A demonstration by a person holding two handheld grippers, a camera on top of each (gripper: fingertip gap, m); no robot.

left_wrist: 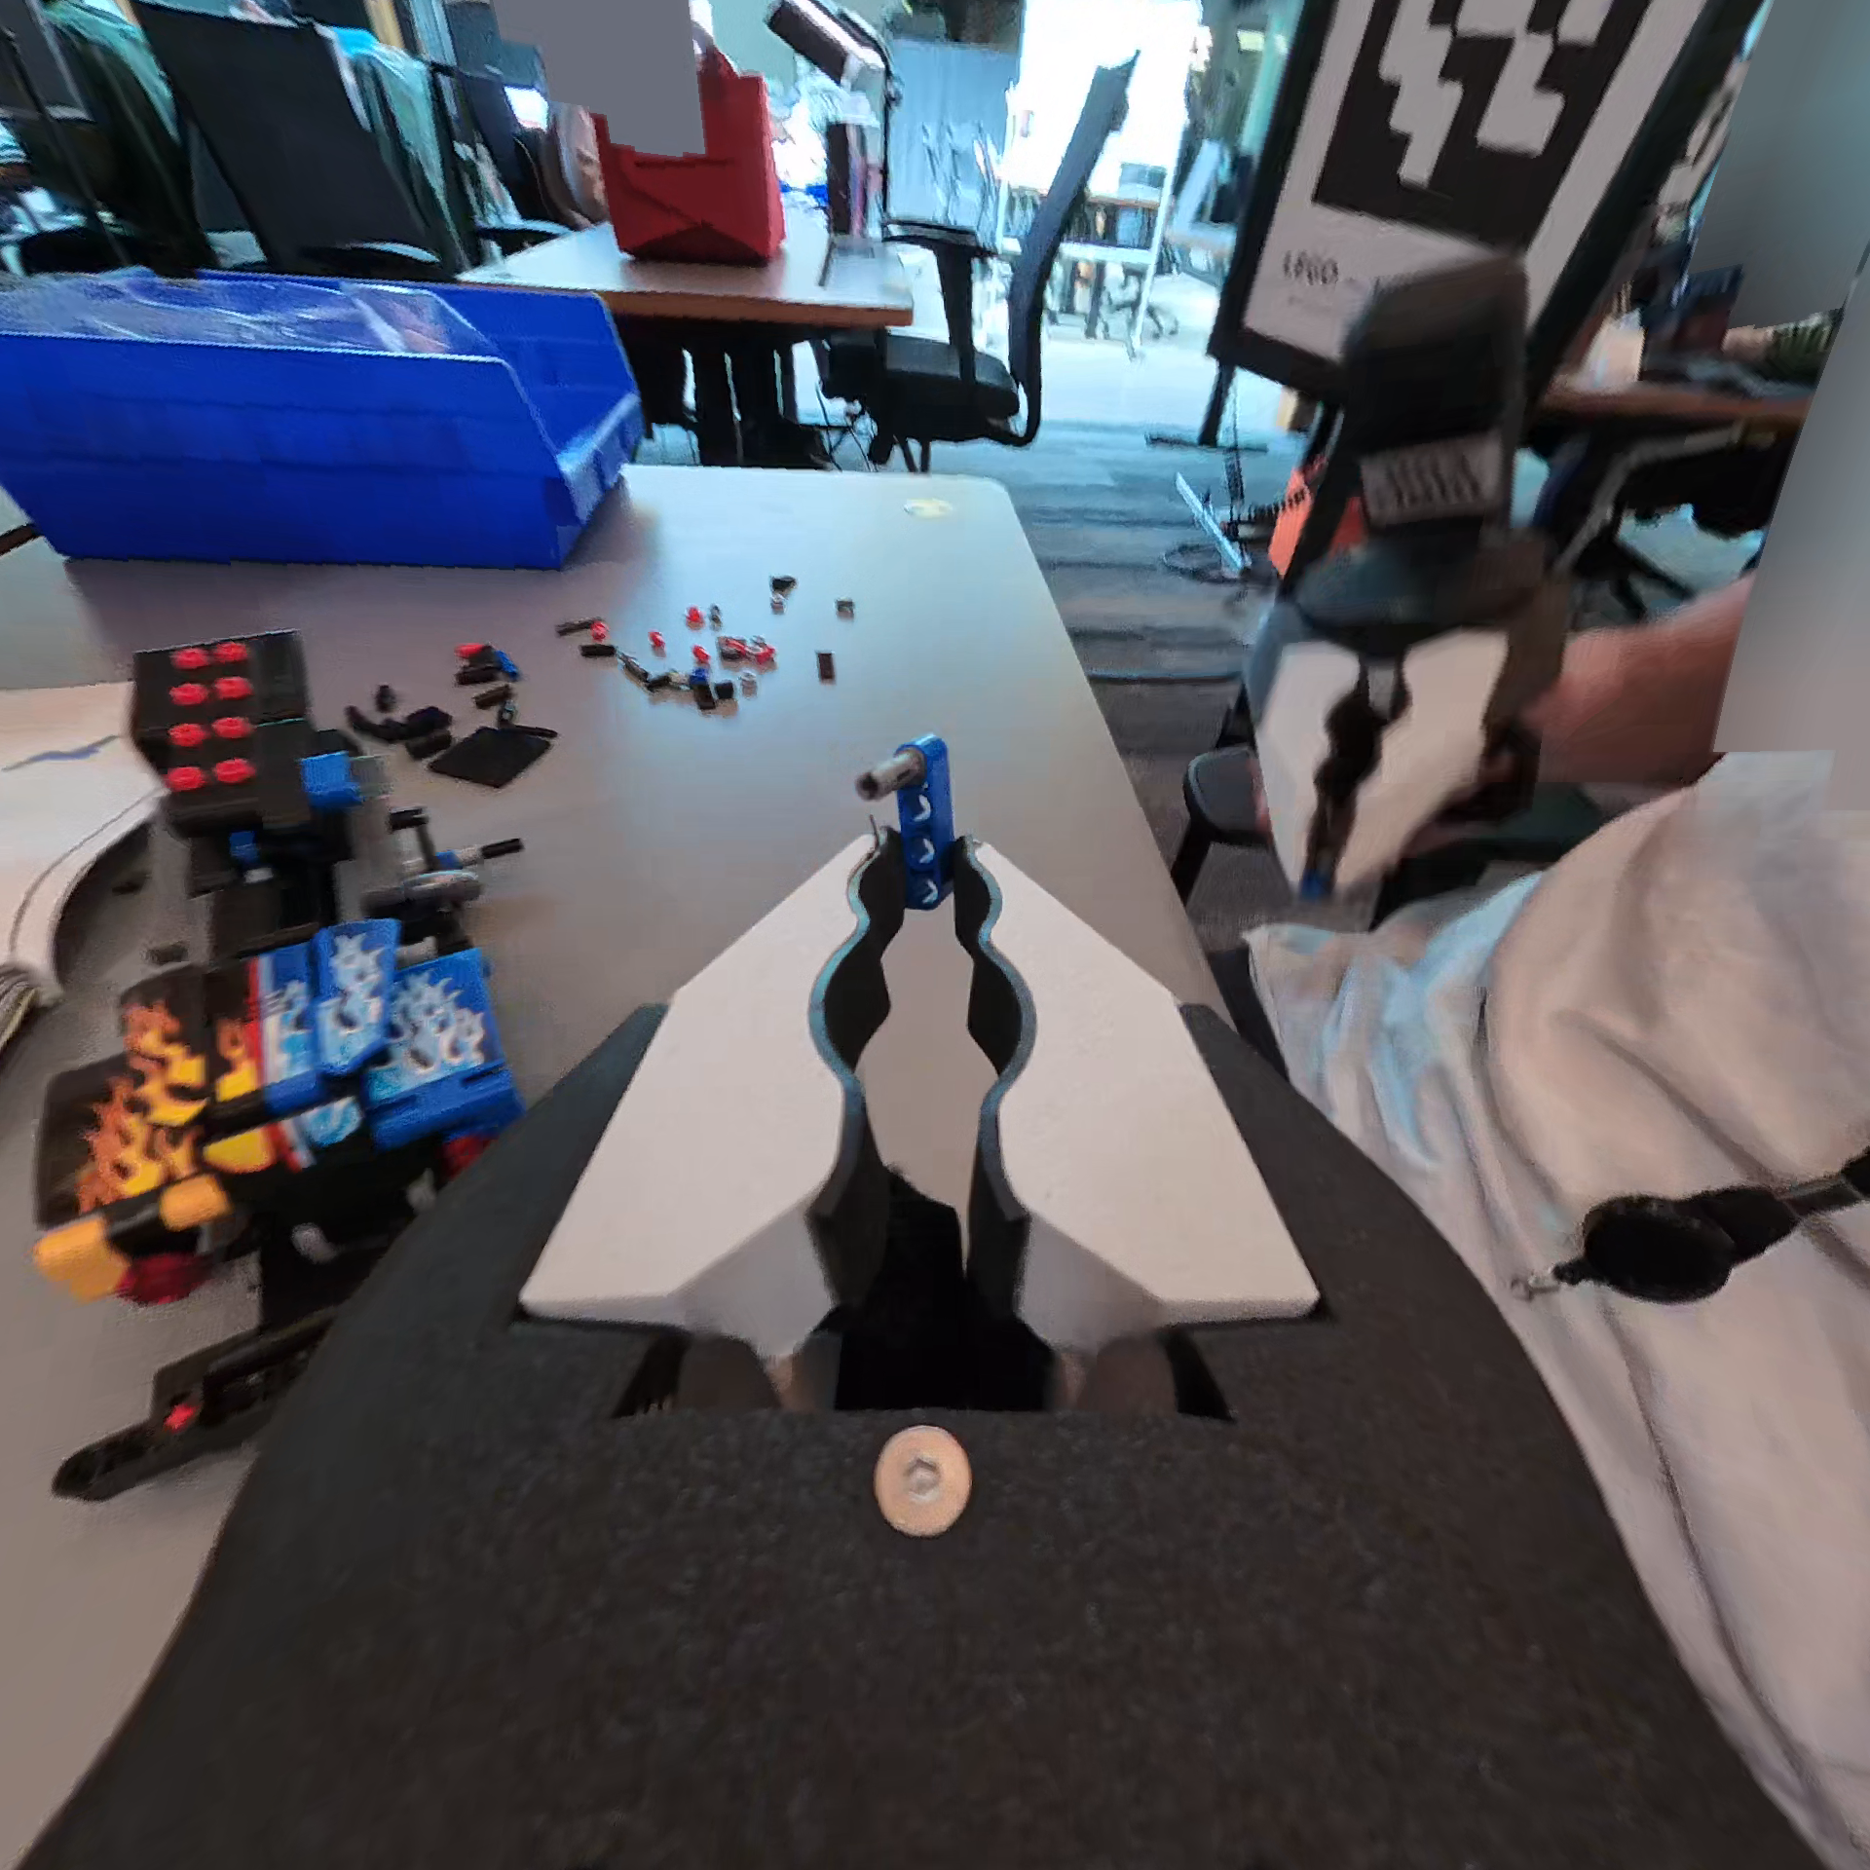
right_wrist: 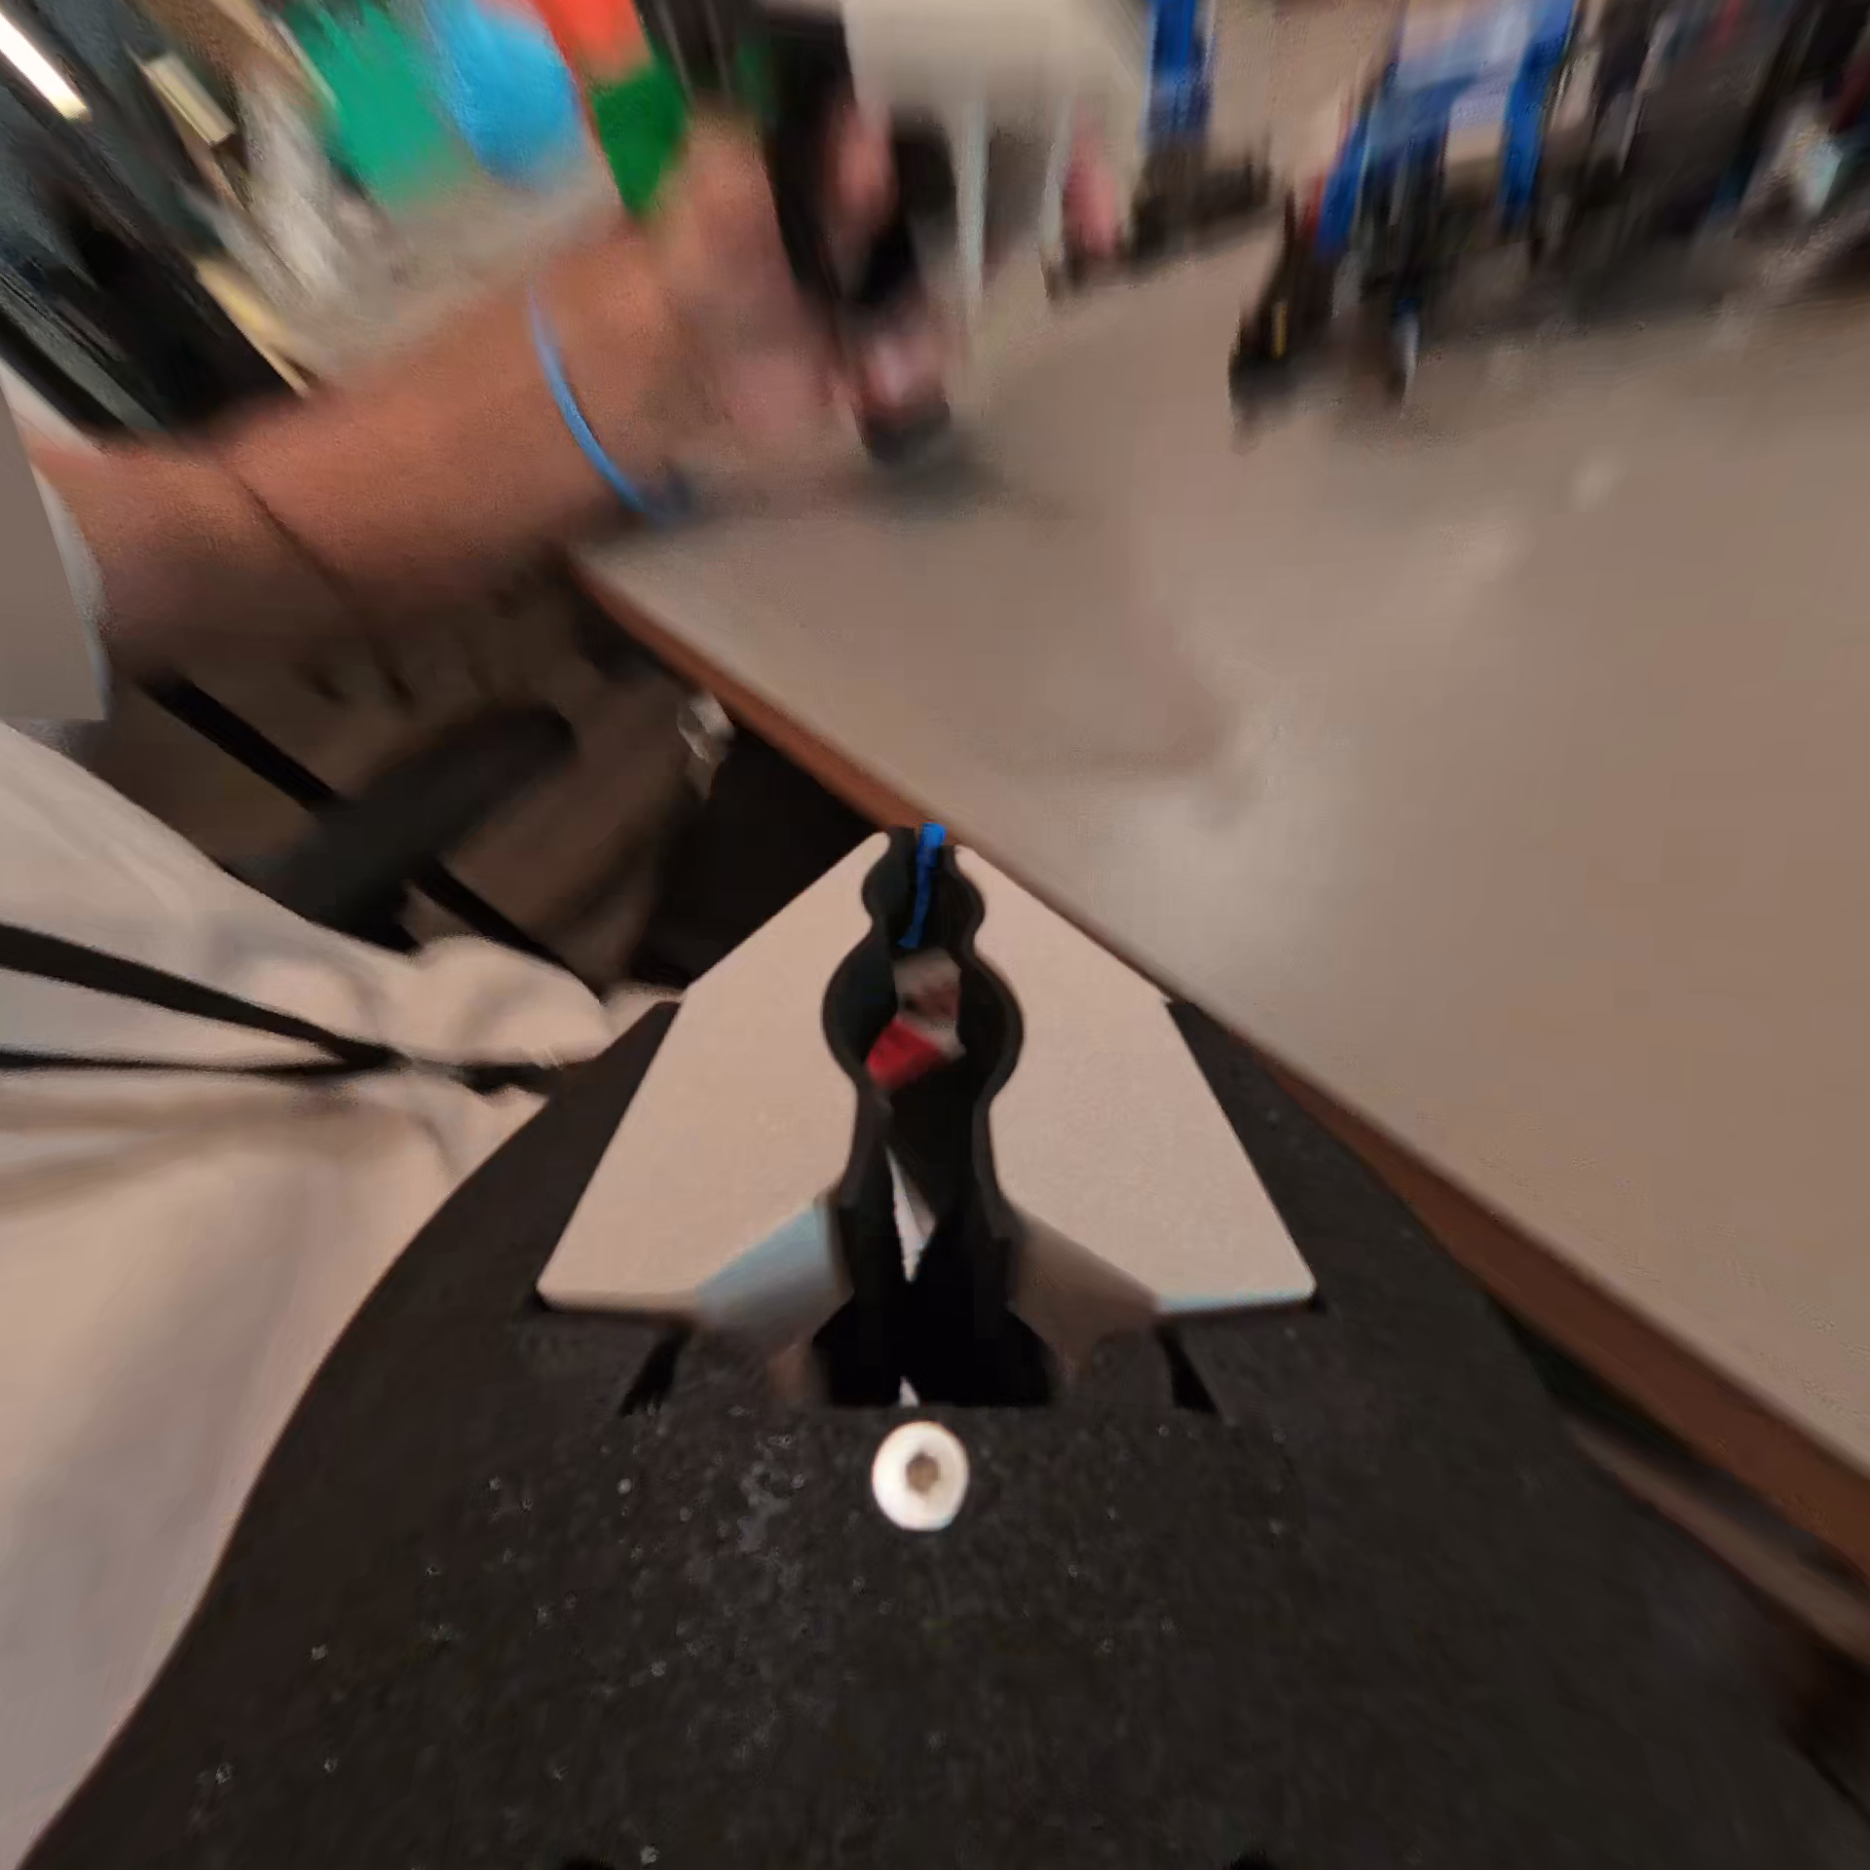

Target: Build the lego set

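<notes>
A short blue lego beam [left_wrist: 926, 830] is held upright at the tip of the left tool [left_wrist: 923, 860], pinched between the two black-lined fingers, which are closed on its lower end. A grey pin [left_wrist: 886, 777] is seen pushed through the beam's top hole, pointing left. Beam and tool are held above the grey desk [left_wrist: 708, 810], near its right edge.

On the desk to the left, the partly built lego model [left_wrist: 273, 971] is laid out: a black block with red round studs at the far end, blue panels with white flame print in the middle, and black panels with orange and yellow flames at the near end. Beyond it, a scatter of small loose pieces [left_wrist: 698, 658] in black, red and blue is spread over the desk, with a flat black panel [left_wrist: 493, 754] close by. A large blue bin [left_wrist: 304, 415] is set at the far left of the desk.

Off the right edge of the desk, the right tool [left_wrist: 1326, 870] is held in a person's hand, blurred, its tip pointing downward. In the right wrist view the right tool [right_wrist: 923, 860] is closed on a thin blue piece [right_wrist: 925, 882] at its tip. The desk edge [right_wrist: 1113, 971] lies just beyond it, and a forearm with a blue wristband [right_wrist: 577, 405] is seen at upper left, heavily blurred.
</notes>
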